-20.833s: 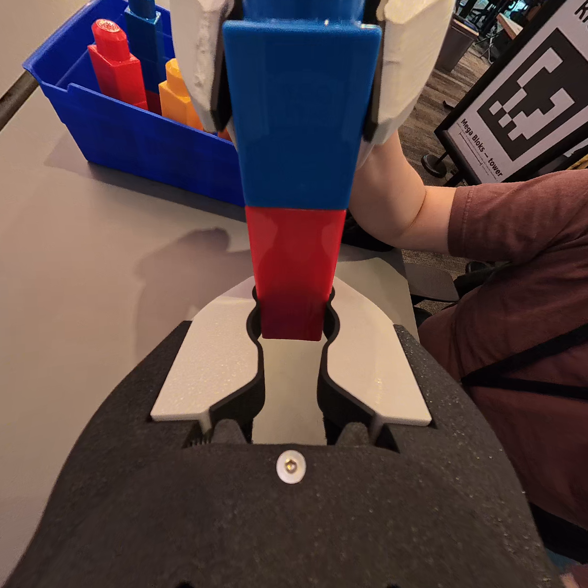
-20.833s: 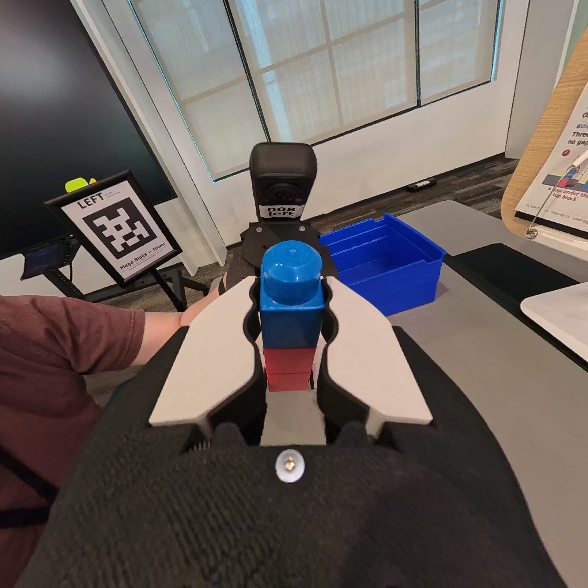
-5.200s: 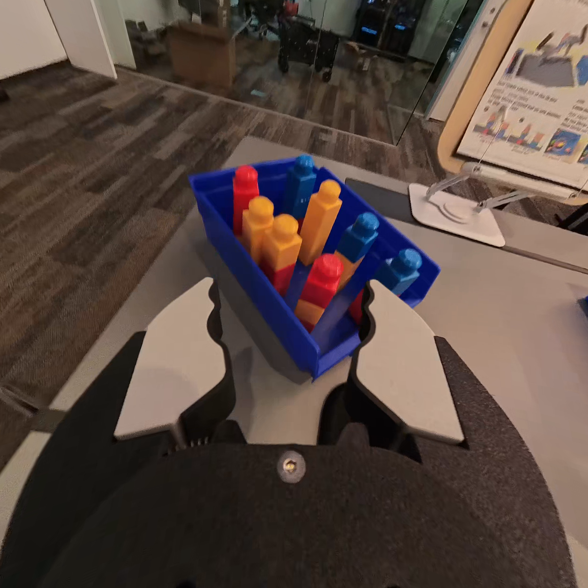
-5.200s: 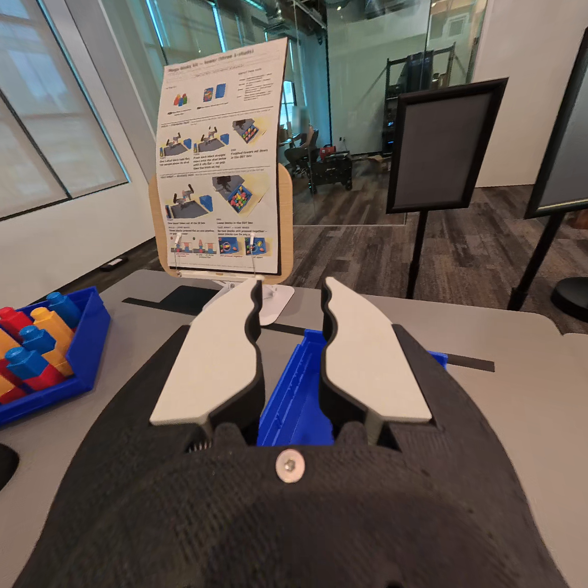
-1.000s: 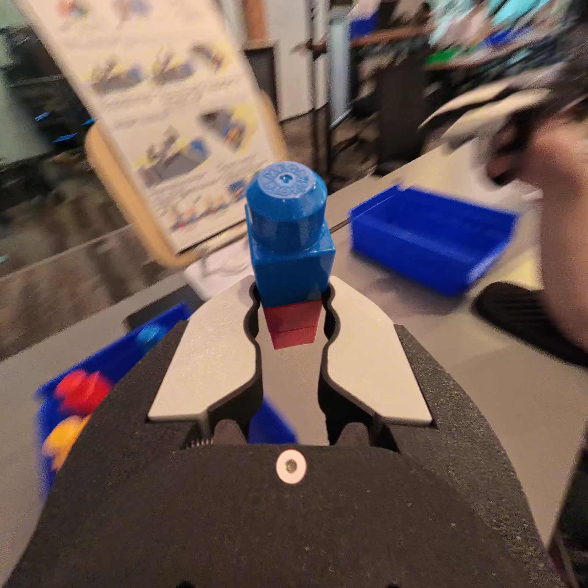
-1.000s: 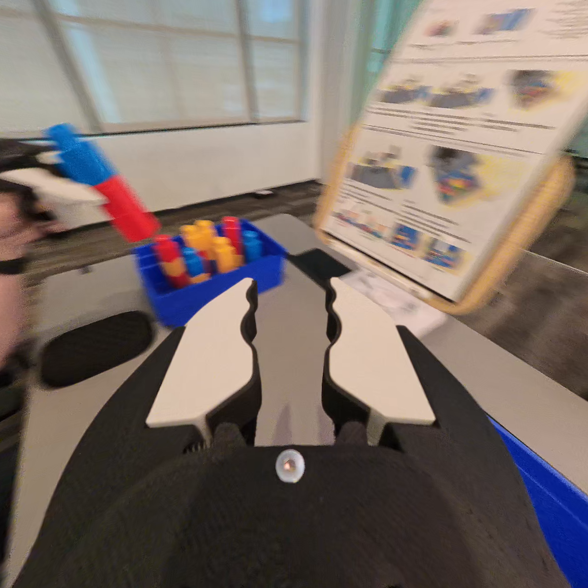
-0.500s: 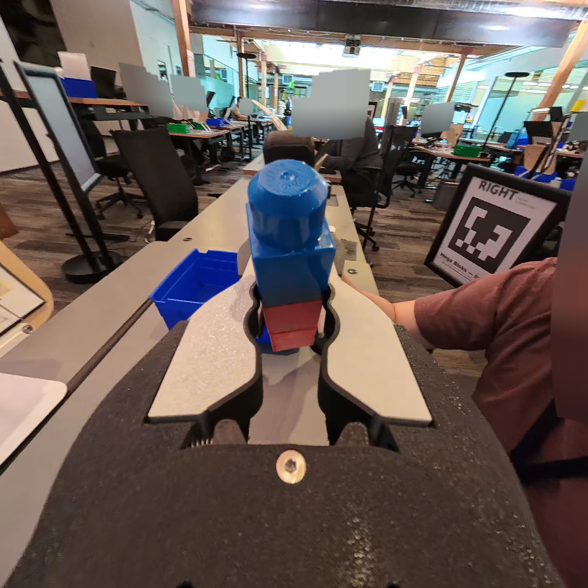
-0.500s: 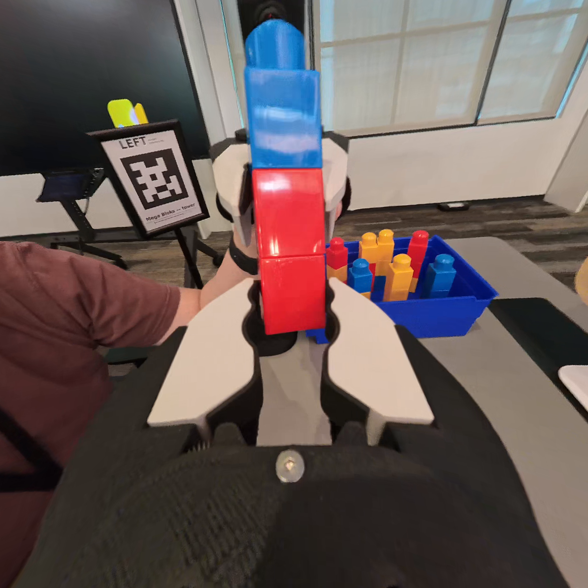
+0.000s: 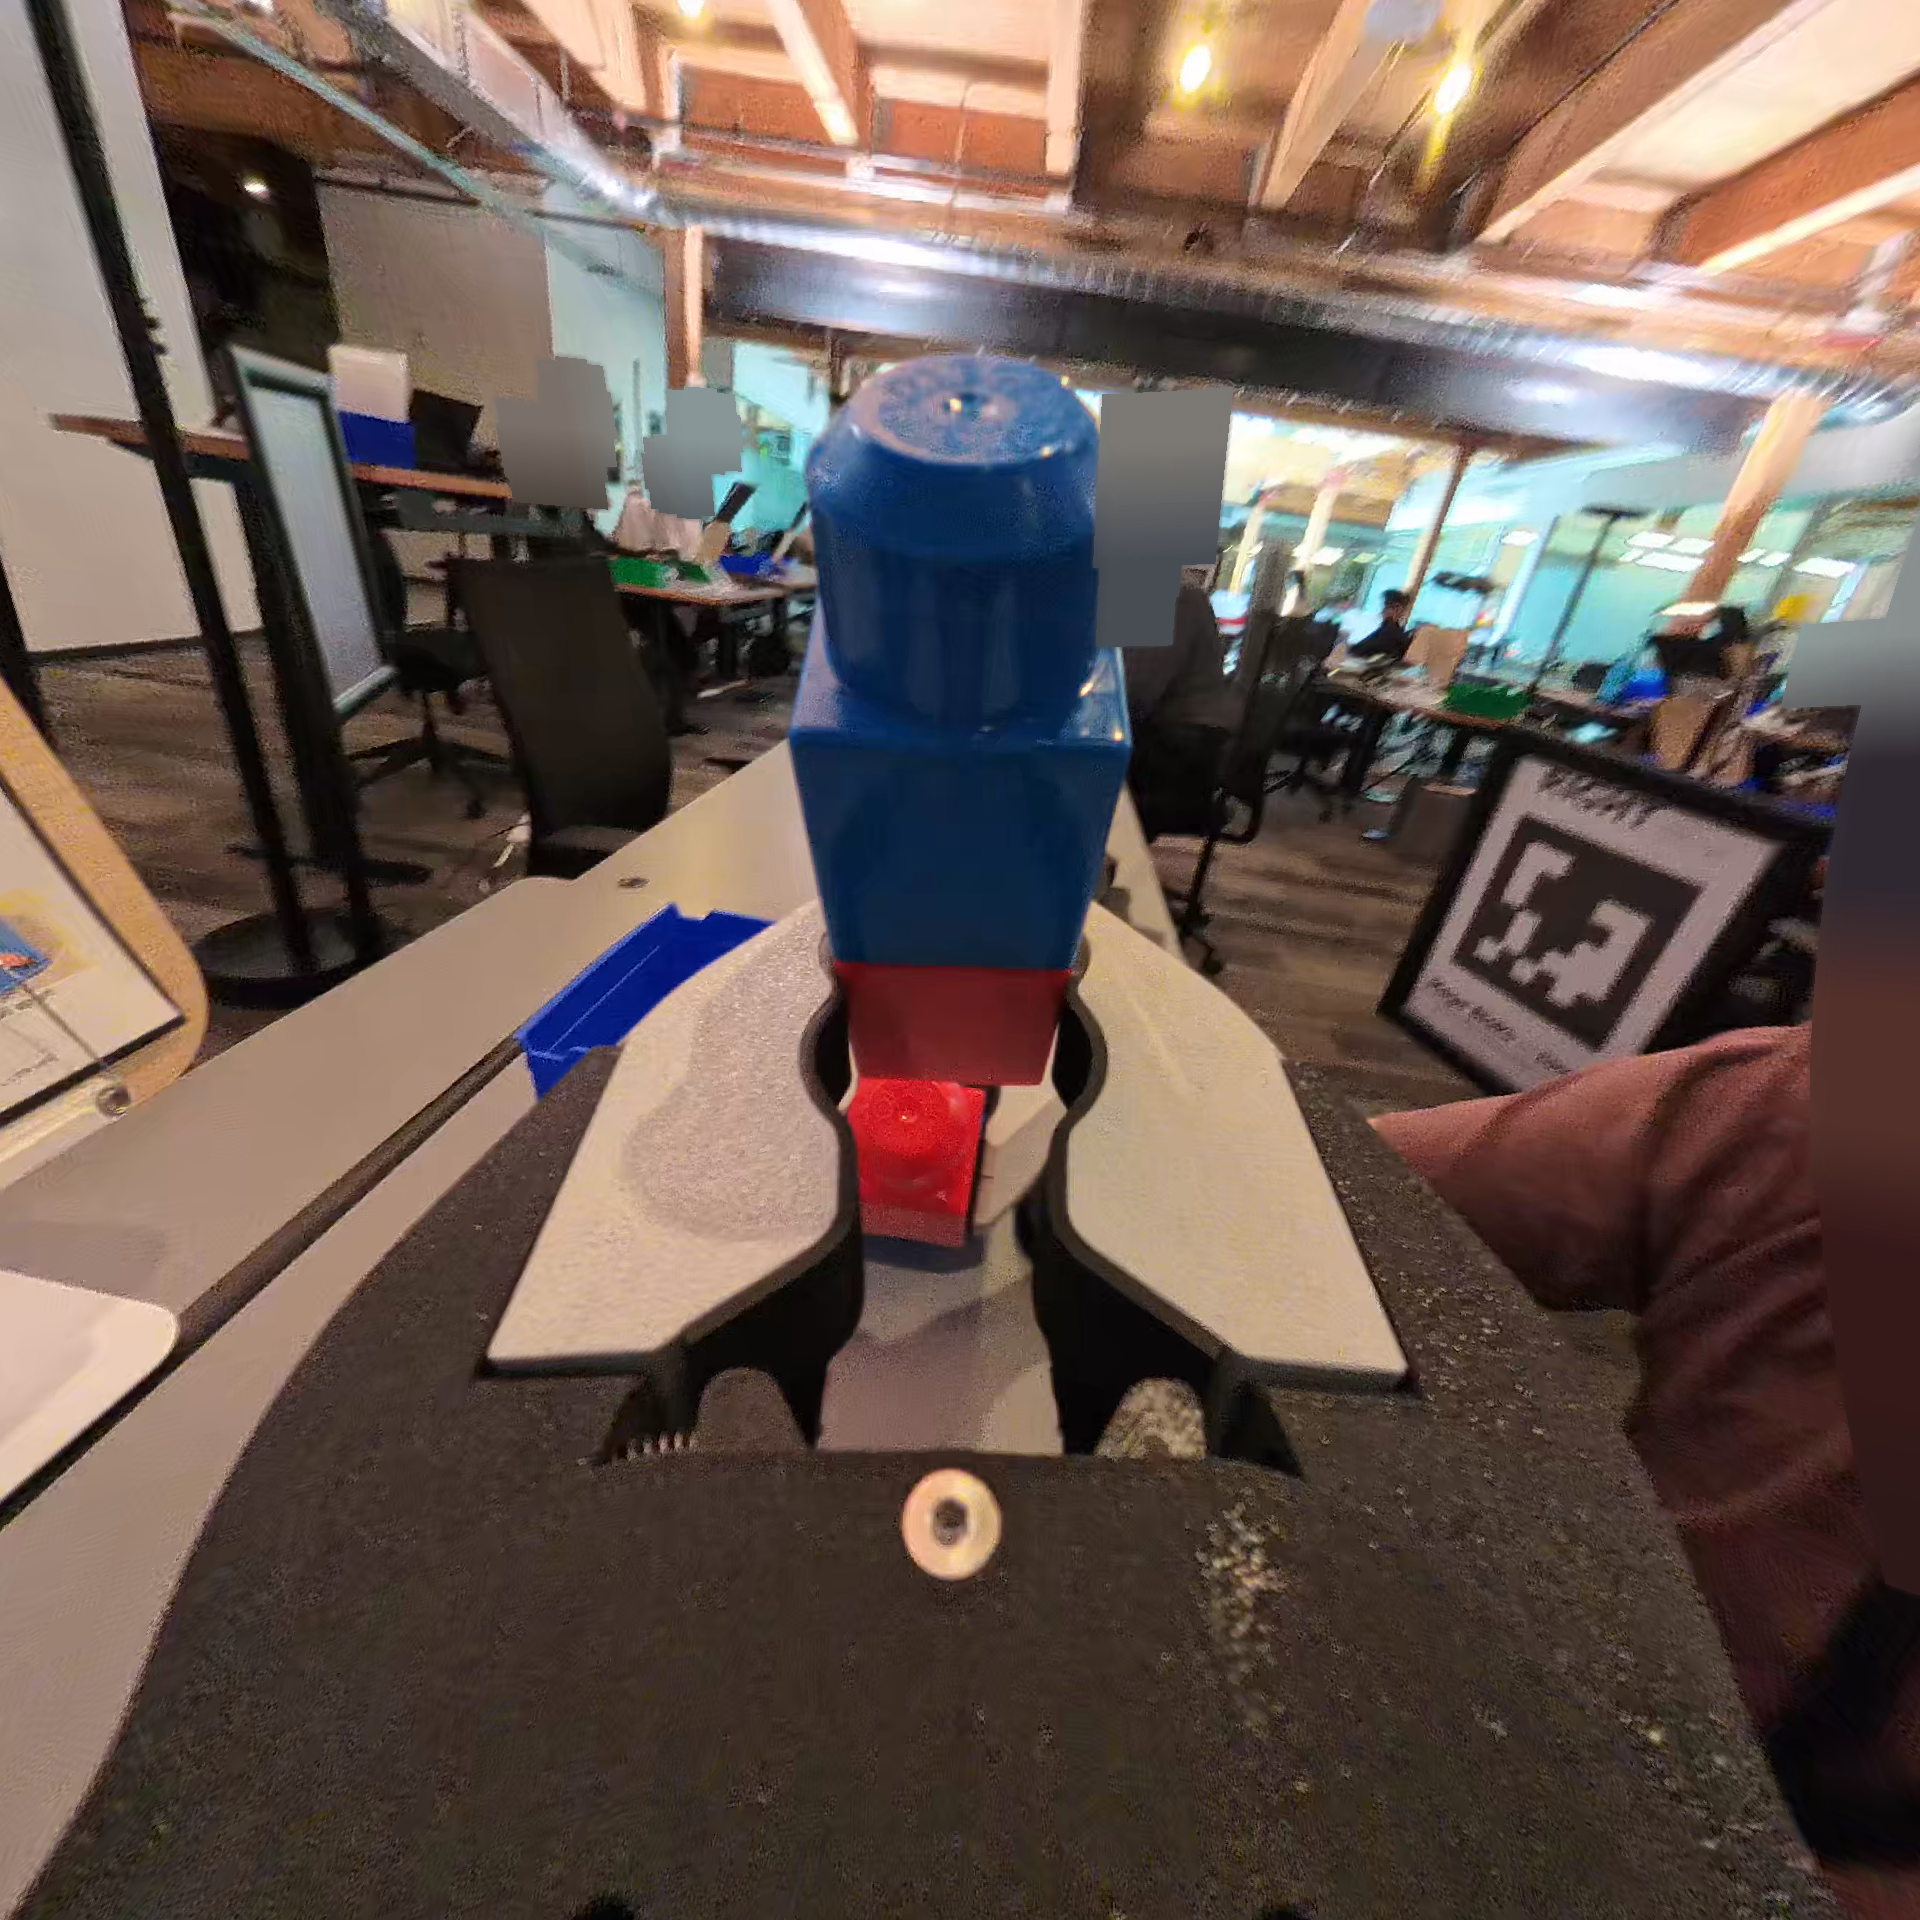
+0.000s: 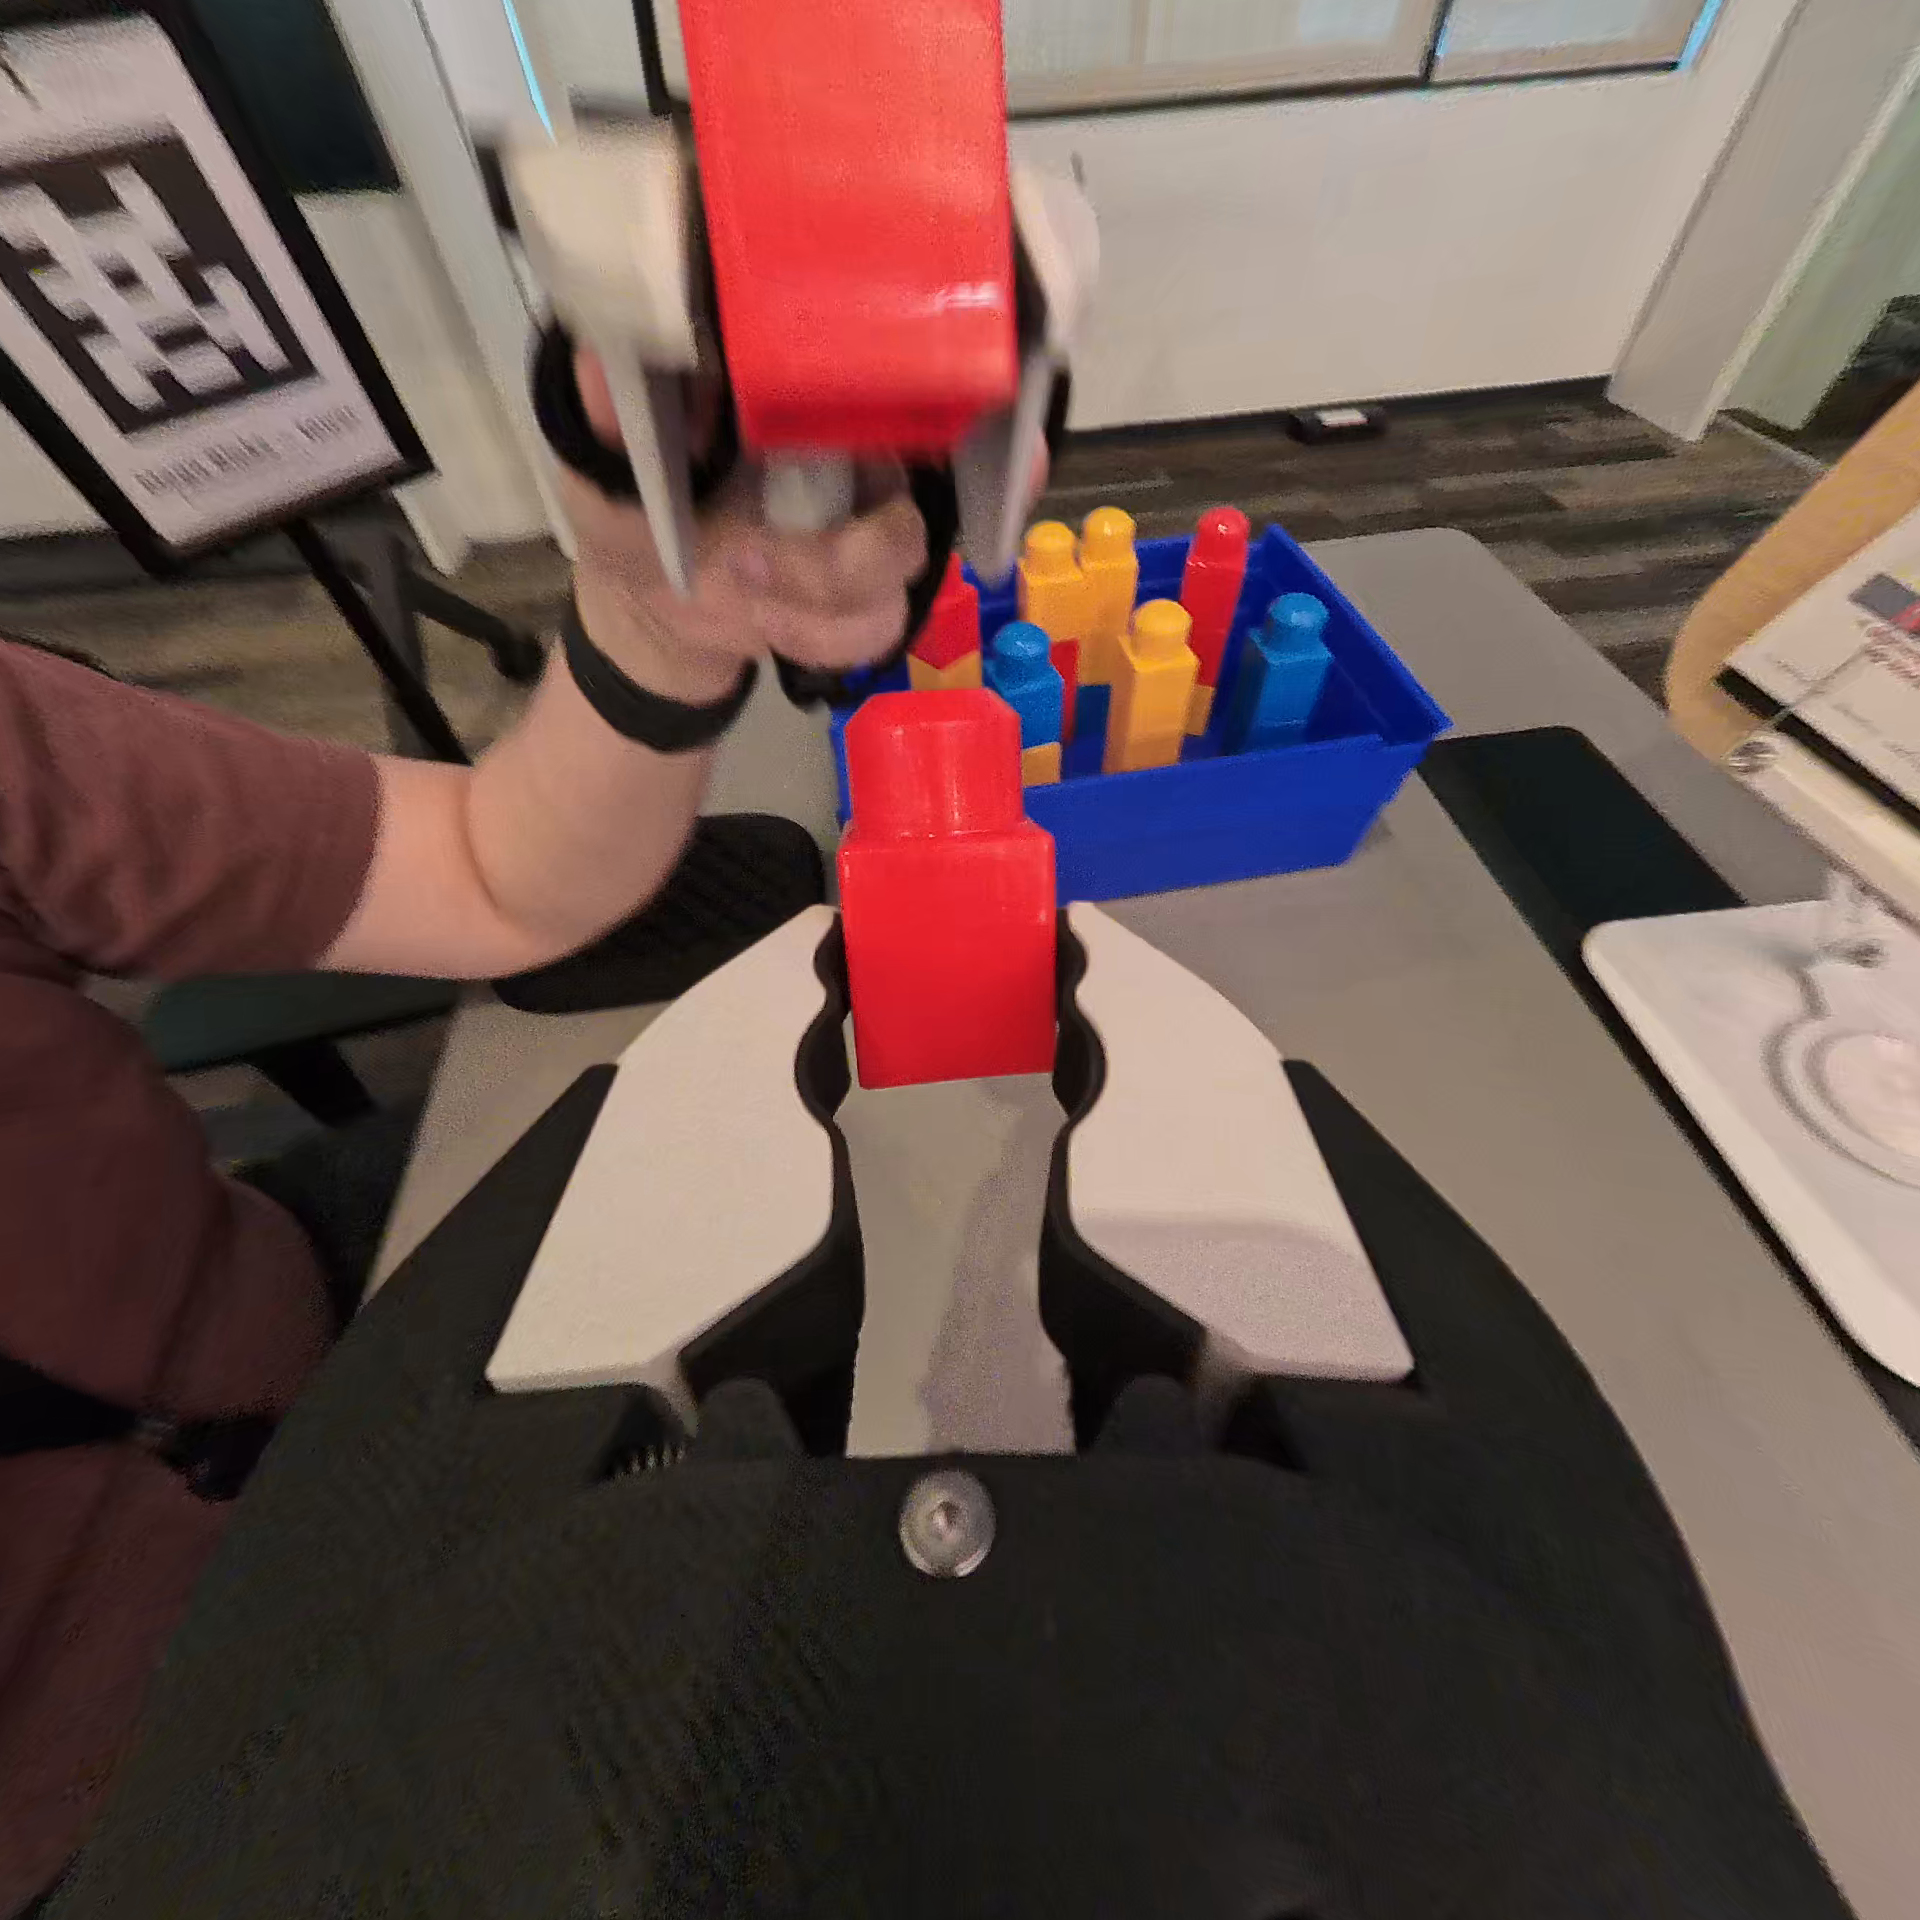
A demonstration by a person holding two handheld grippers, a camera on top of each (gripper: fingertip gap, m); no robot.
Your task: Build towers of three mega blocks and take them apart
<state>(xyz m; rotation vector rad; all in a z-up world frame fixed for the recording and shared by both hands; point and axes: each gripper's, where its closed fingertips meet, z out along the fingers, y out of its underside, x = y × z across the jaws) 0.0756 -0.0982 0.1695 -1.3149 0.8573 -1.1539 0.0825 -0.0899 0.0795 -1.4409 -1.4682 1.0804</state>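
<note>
Separating calls for a straight pull along the stud axis, no twisting, both grips kept firm. Left tool (image 9: pixel 951 1023) clamps the blue-on-red pair (image 9: pixel 956 821) at its red half, stud pointing up and away, long axis upright, raised above the desk (image 9: pixel 312 1049). Right tool (image 10: pixel 948 1023) pinches a single red block (image 10: pixel 940 935), stud up, just below the pair, apart from it, in front of the bin (image 10: pixel 1195 821).

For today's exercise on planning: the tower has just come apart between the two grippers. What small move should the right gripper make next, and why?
Probably carry its red block to the empty blue bin and release it: the block is free of the blue-and-red pair that the left gripper holds.
</note>
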